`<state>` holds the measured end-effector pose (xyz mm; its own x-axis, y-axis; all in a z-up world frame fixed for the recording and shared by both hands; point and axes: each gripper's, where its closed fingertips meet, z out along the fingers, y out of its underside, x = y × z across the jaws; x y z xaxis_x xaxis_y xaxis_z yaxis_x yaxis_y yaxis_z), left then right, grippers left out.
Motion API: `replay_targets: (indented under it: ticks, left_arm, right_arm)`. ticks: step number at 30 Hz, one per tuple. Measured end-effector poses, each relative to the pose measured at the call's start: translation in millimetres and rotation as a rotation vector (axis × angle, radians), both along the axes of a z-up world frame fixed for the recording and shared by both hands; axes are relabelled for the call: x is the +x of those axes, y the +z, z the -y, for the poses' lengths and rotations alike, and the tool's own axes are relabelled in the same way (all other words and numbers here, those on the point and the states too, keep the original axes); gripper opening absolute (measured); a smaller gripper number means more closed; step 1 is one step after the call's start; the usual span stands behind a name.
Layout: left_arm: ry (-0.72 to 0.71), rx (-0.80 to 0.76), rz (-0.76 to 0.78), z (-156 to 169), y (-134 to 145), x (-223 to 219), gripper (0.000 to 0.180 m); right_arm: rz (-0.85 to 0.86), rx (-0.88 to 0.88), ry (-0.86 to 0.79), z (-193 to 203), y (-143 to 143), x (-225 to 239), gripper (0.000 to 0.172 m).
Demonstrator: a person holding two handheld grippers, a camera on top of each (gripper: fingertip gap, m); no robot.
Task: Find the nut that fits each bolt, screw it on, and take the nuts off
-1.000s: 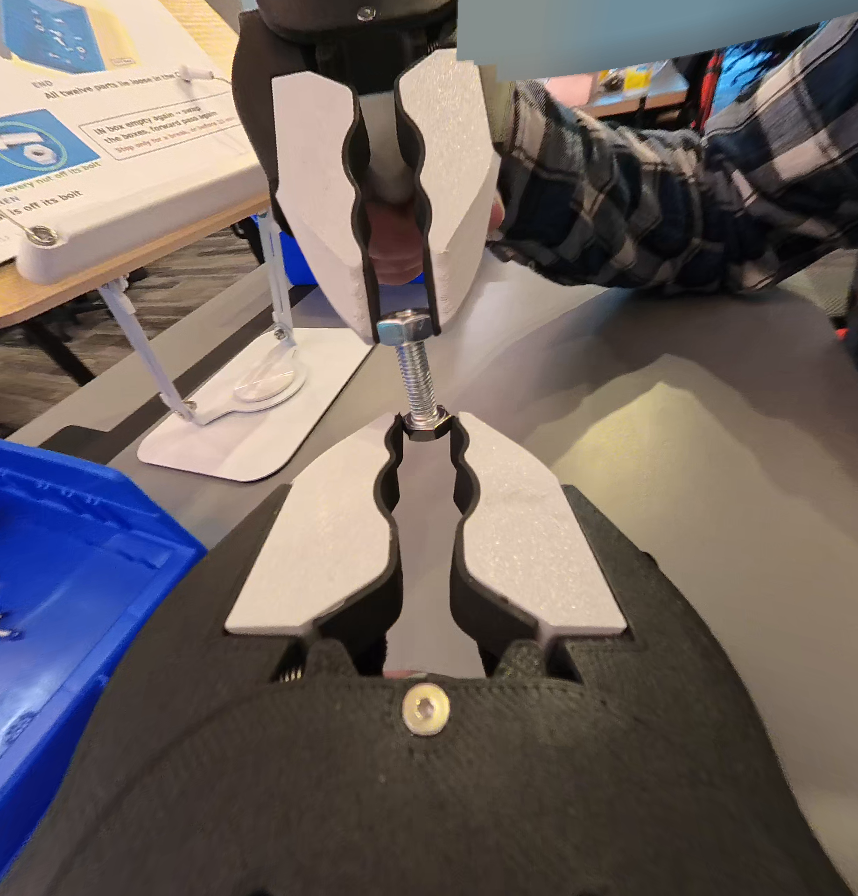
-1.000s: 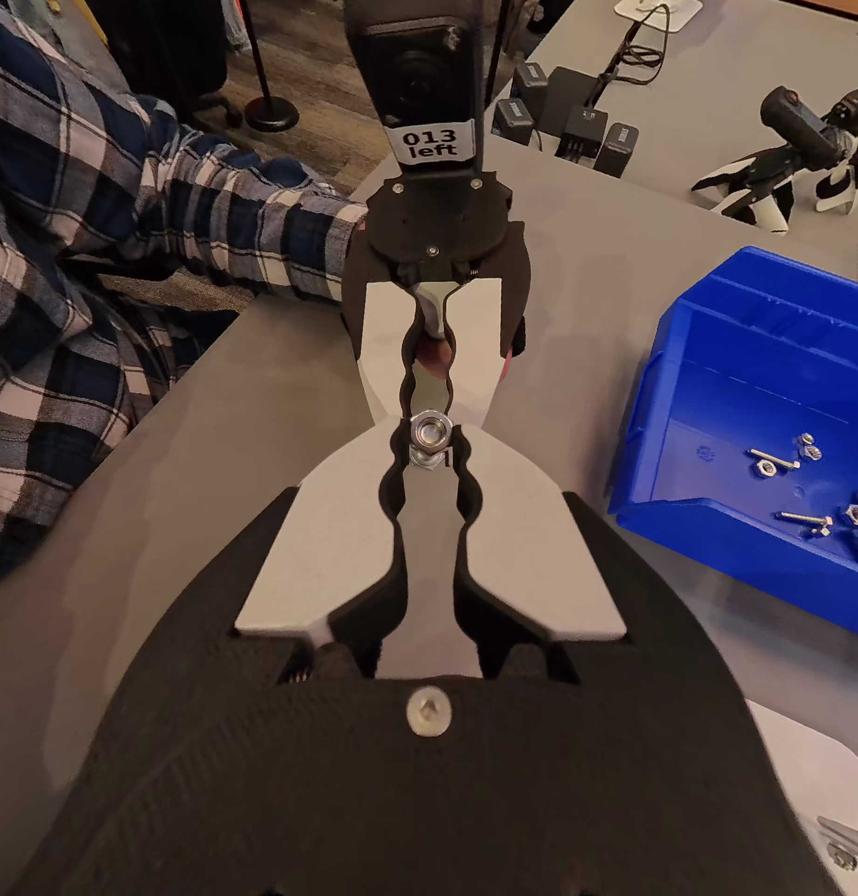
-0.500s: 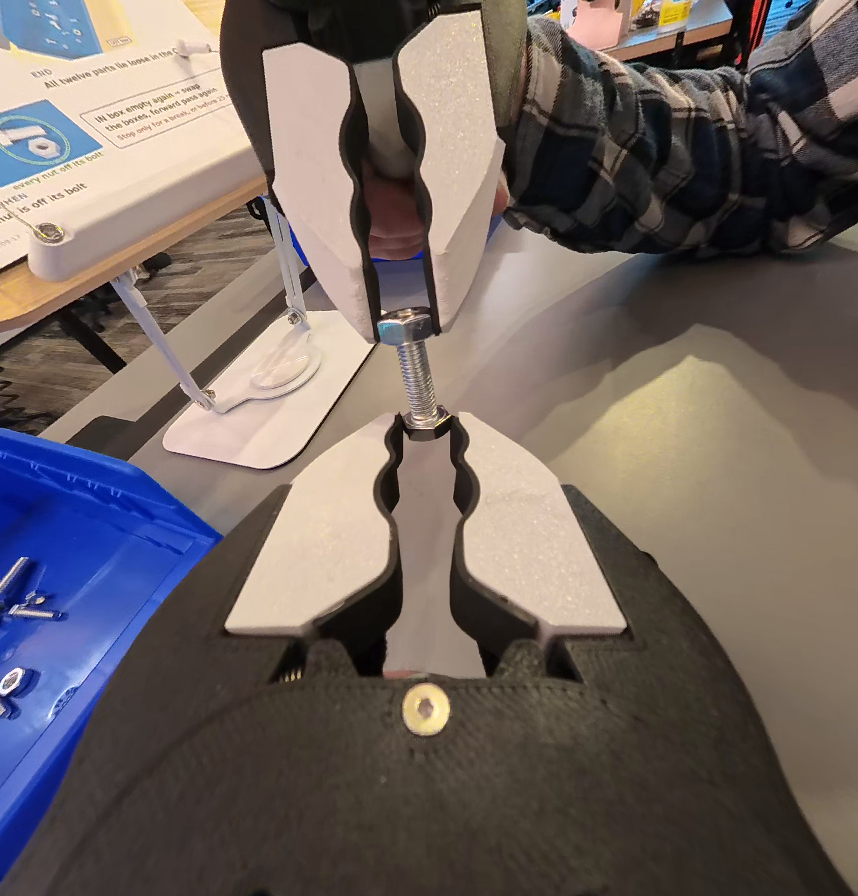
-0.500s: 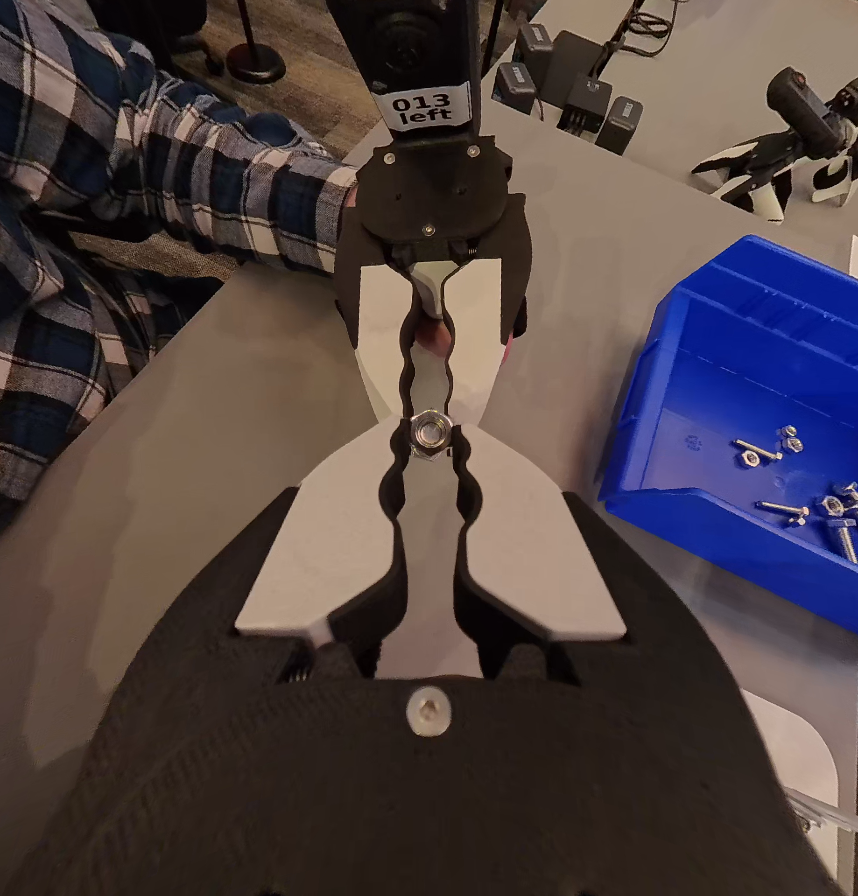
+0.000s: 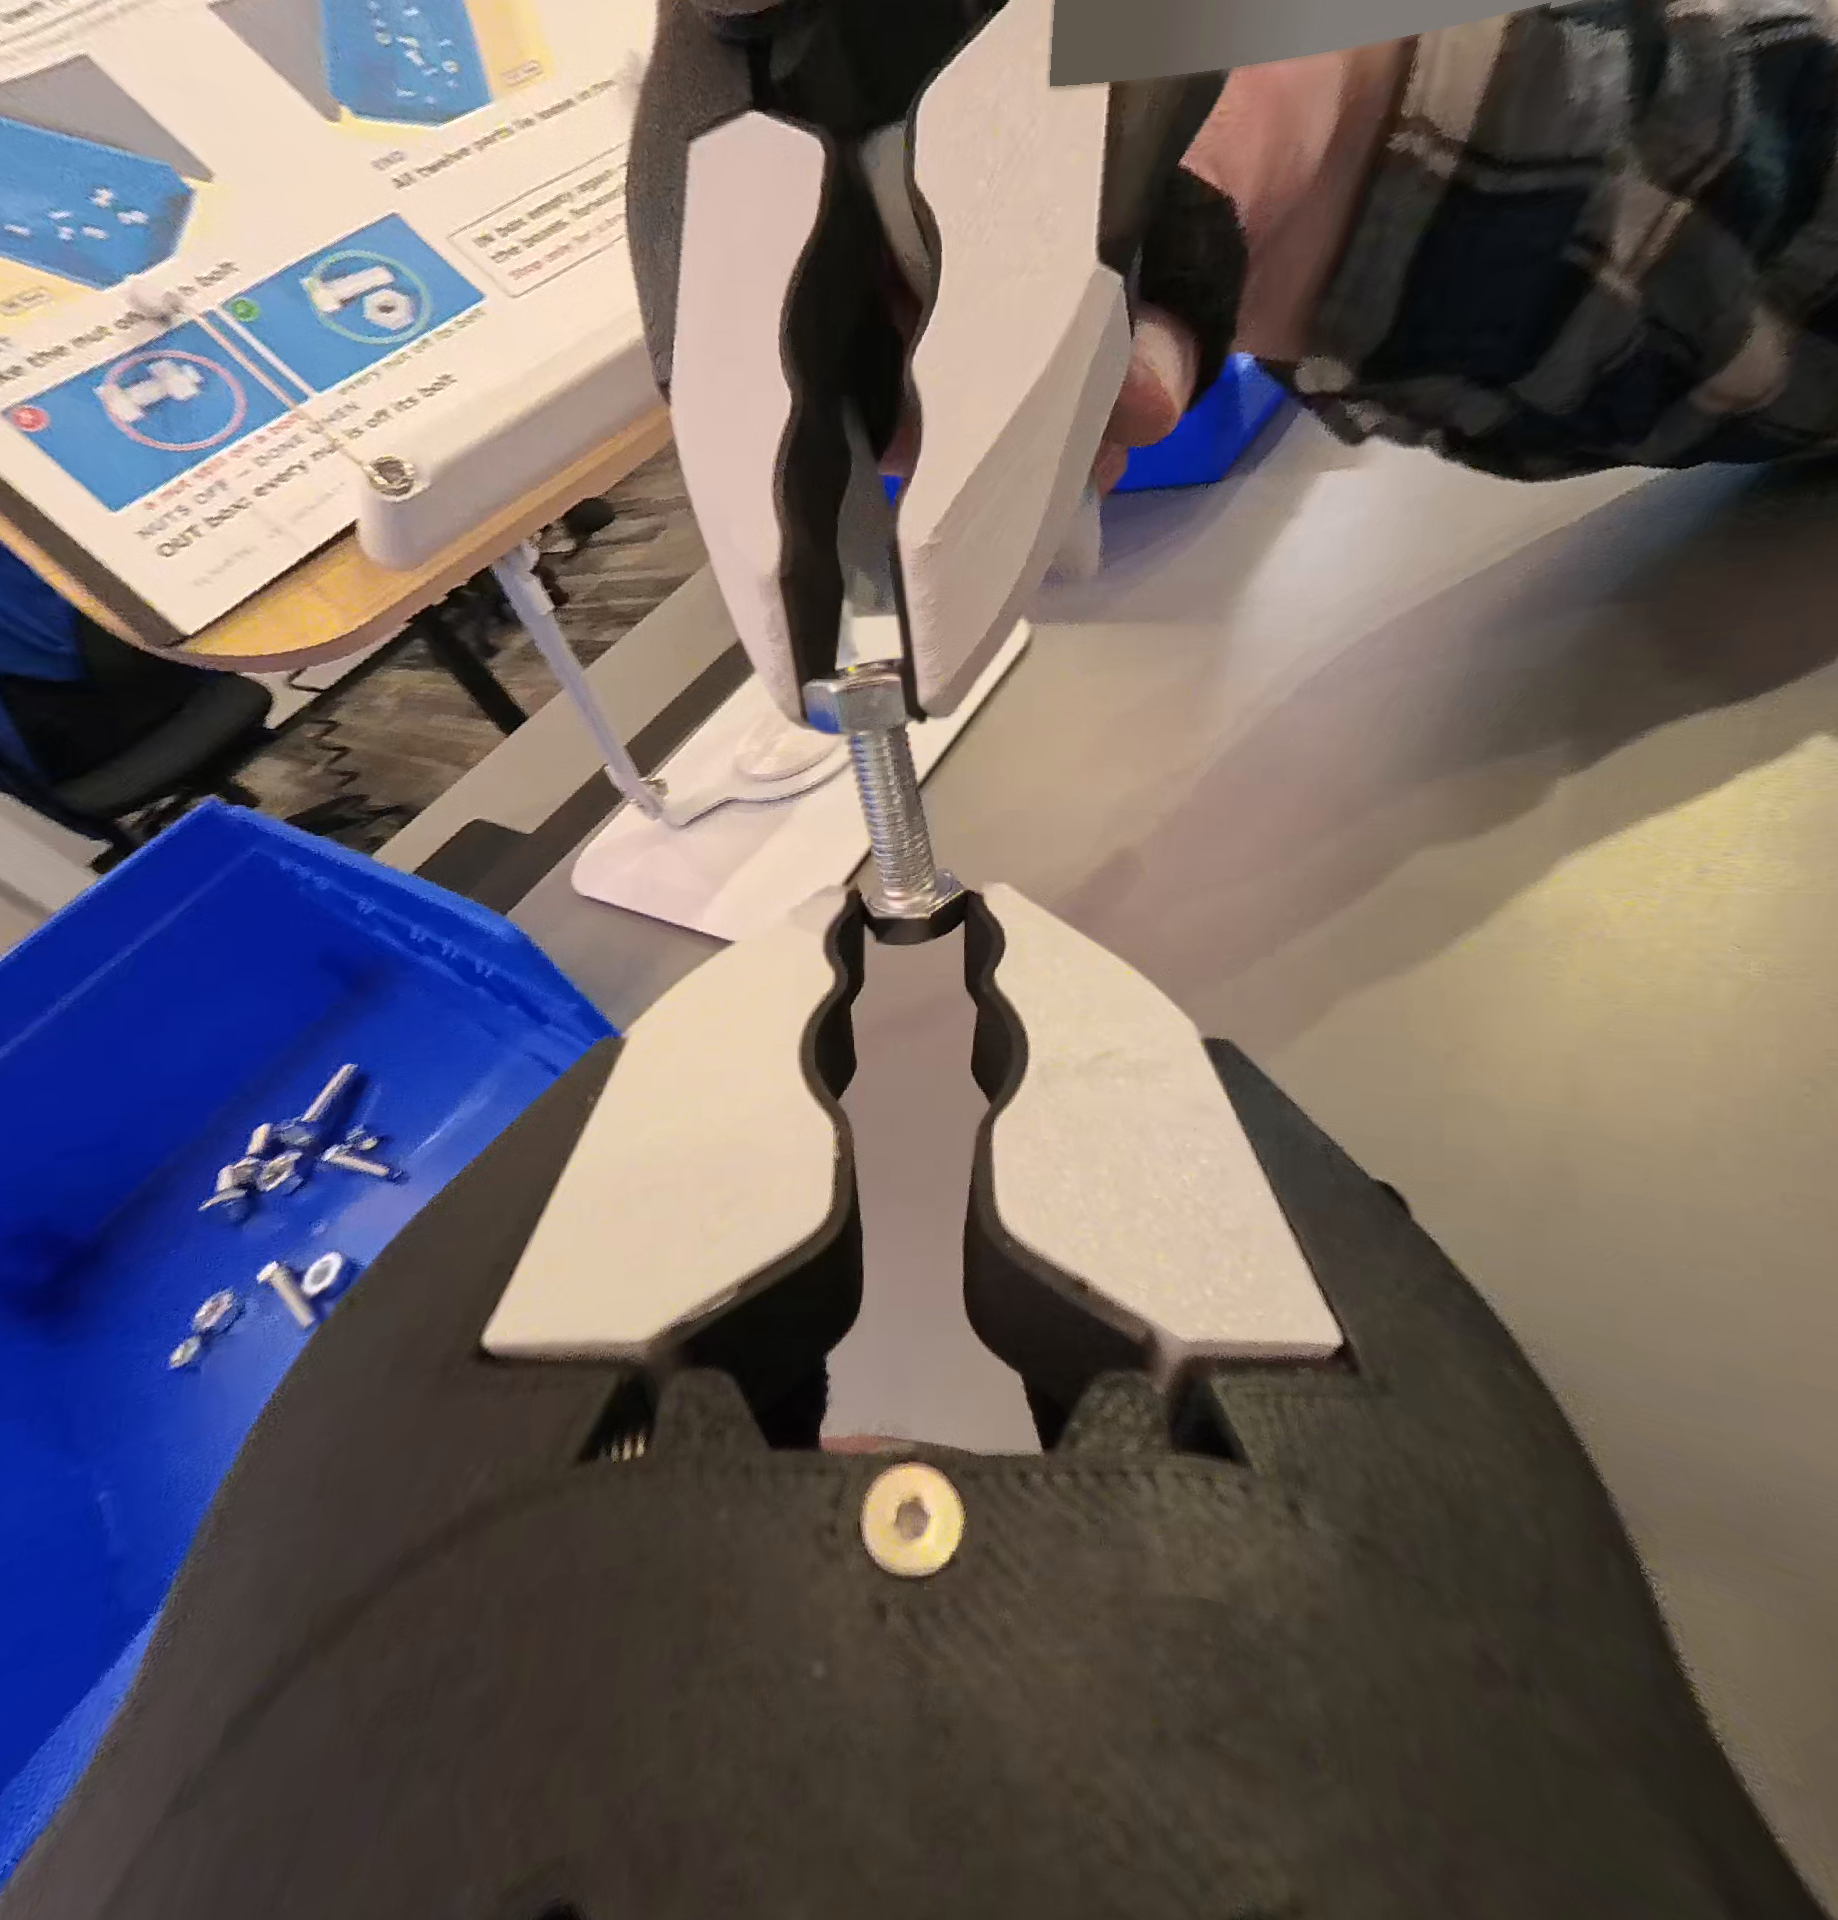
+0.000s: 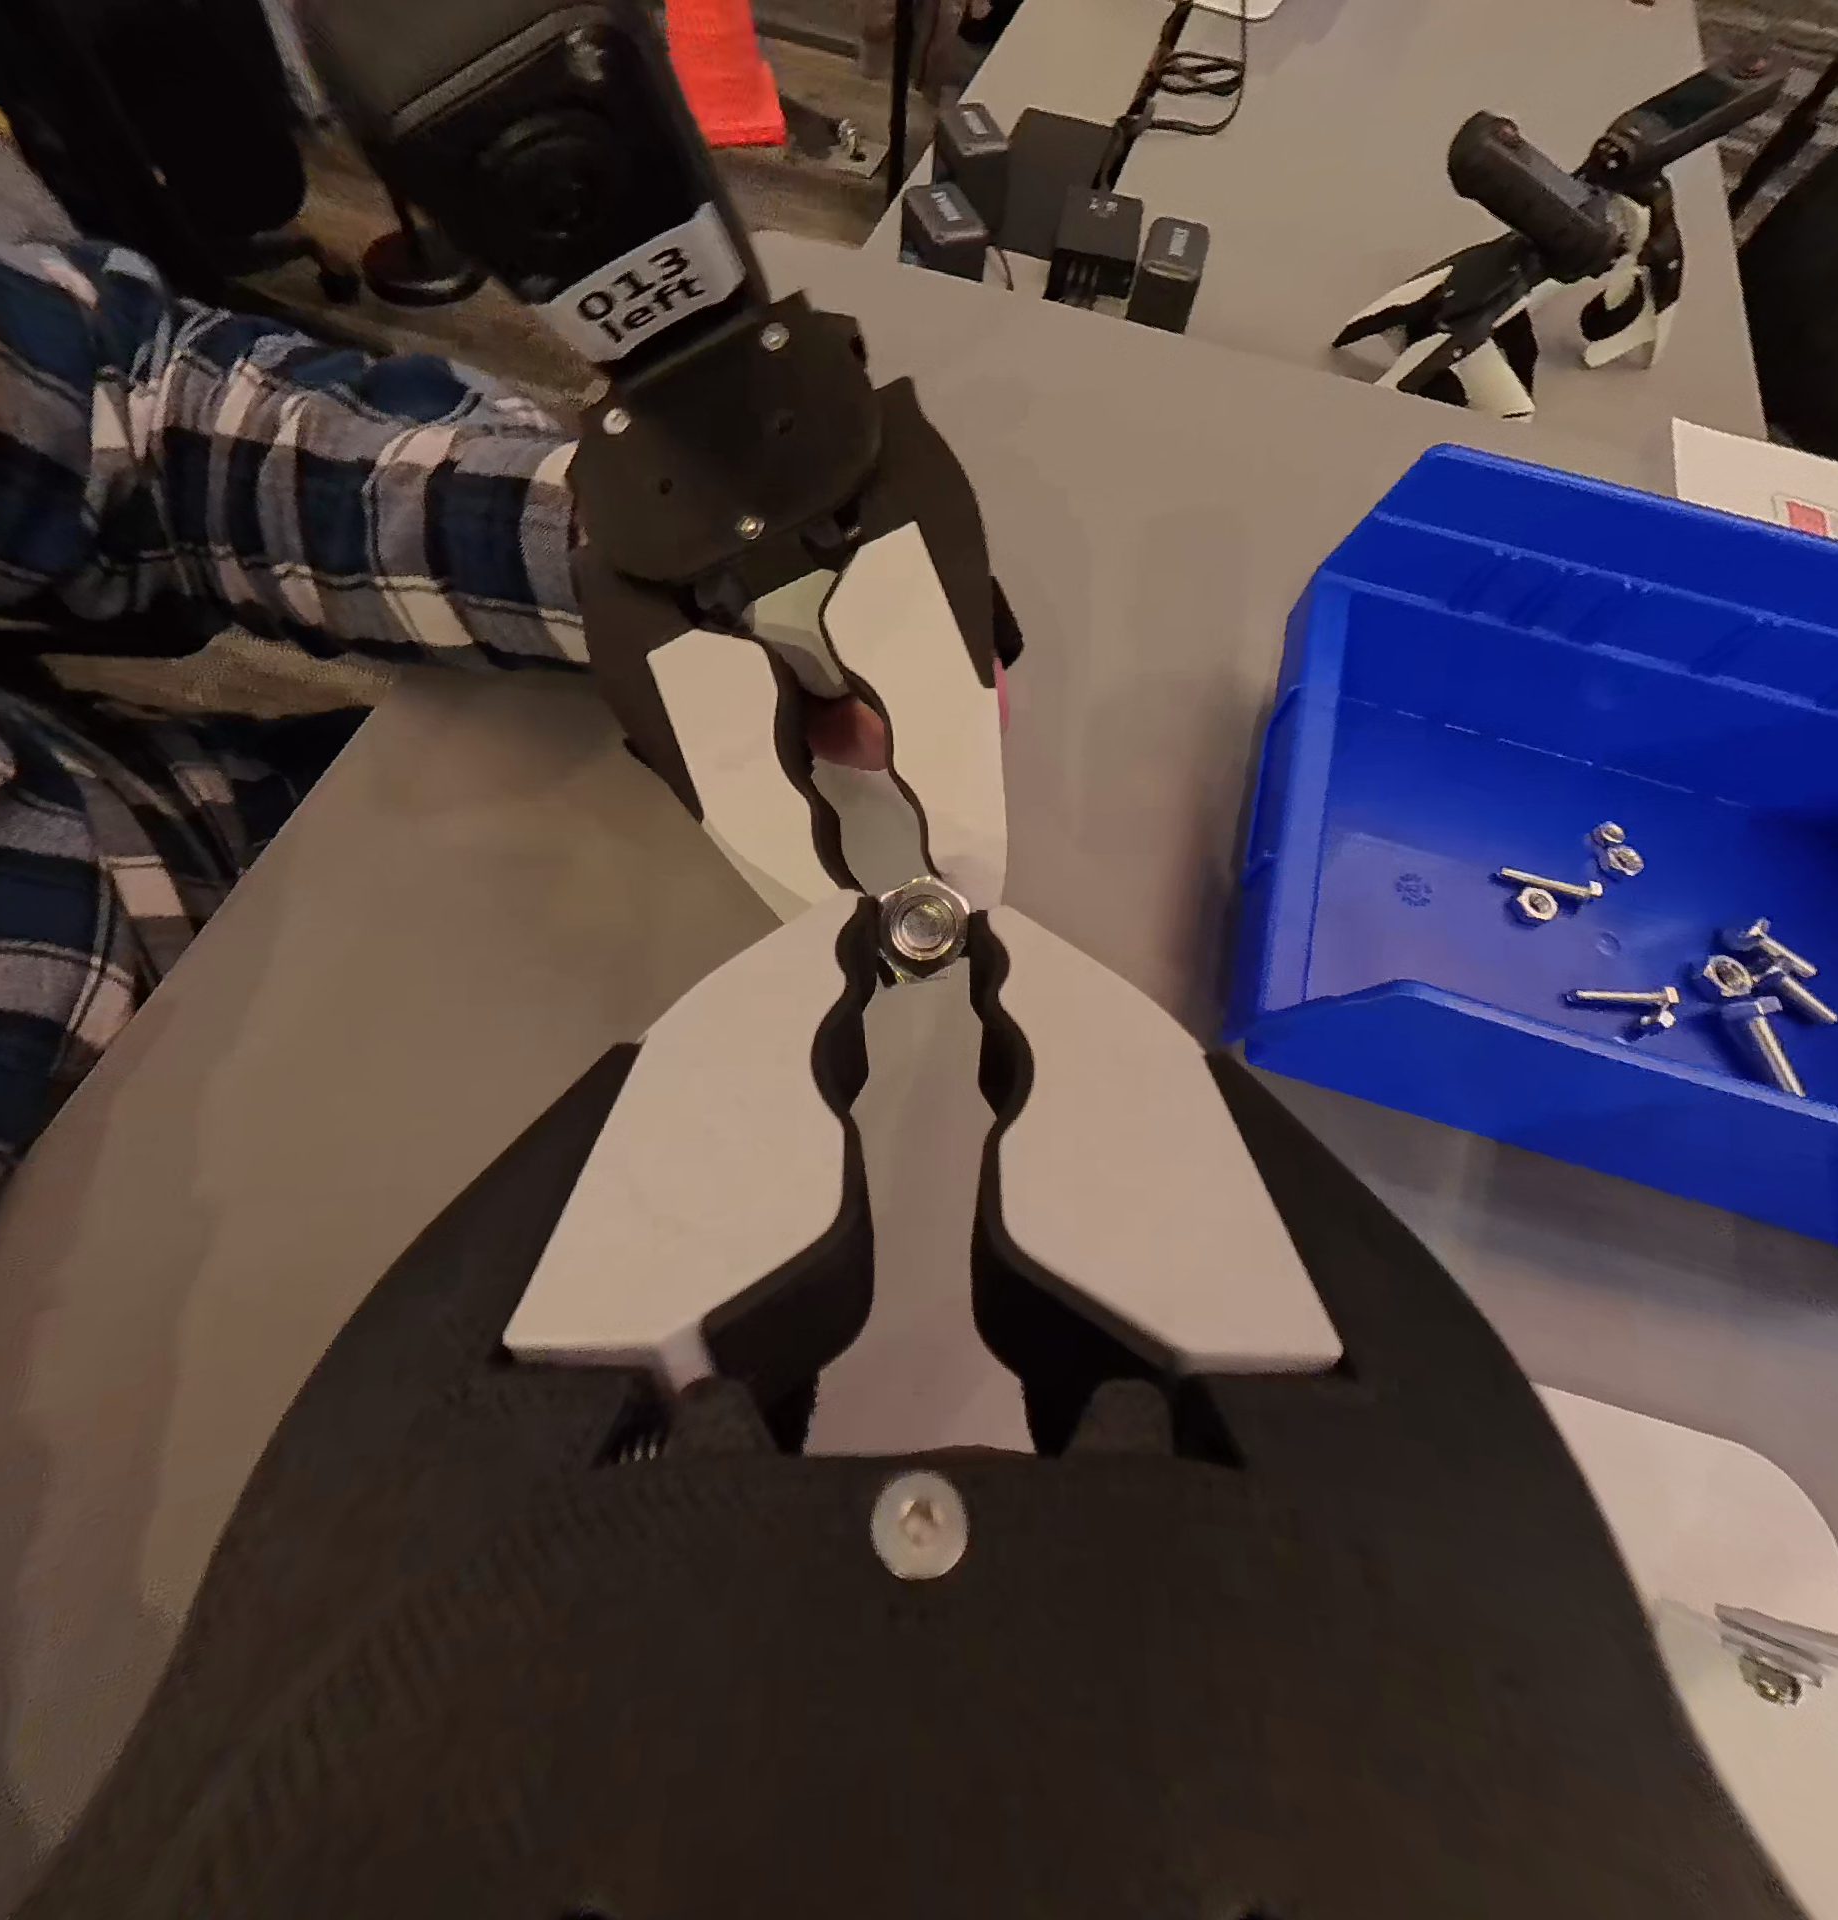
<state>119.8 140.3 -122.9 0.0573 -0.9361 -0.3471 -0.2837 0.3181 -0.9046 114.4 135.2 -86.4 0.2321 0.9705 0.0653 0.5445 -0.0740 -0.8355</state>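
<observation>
A grey desk with a rounded edge fills the foreground, catching warm patches of light. Beyond it lies dark wood-patterned floor. A second grey desk stands behind, carrying black battery chargers. To one side sits a wood-topped table on dark legs.

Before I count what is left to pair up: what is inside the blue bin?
Inside the blue bin, loose silver bolts and nuts lie scattered on its floor. The left gripper's body hides one corner in the left wrist view, and the right view crops the bin.
</observation>
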Motion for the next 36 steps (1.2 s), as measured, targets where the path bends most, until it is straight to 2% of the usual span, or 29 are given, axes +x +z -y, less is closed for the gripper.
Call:
replay_targets:
  ticks: [13,36]
  left_arm:
    - [0.227,0.110,-0.009,-30,0,-4,0.018]
    - [0.261,0.136,-0.004,-33,2,-4,0.018]
  right_arm:
    - [-0.098,-0.045,-0.186,-28,0,-2,0.017]
    - [-0.105,-0.031,-0.211,-31,1,-1,0.017]
